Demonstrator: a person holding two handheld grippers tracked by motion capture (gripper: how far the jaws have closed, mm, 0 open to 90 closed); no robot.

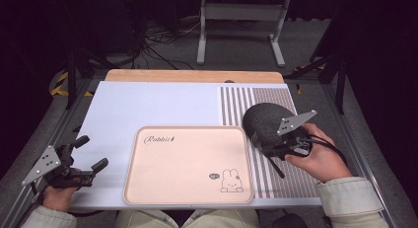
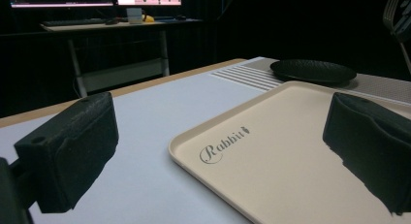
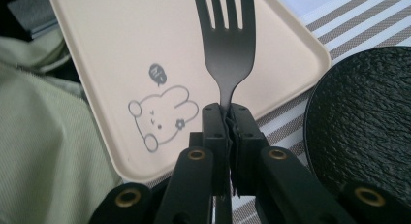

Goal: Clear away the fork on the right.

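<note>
Our right gripper [image 3: 228, 112] pinches a black fork [image 3: 227, 49] by its neck, jaws closed tight on it, tines pointing away from the hand over the rabbit-printed tray [image 3: 121, 49]. In the high view the fork's handle [image 1: 276, 167] slants down toward us beside the black plate [image 1: 263, 124]. We judge the thin neck could pivot or slip in so narrow a pinch. Our left gripper [image 1: 88, 154] waits with jaws spread, empty, left of the tray
</note>
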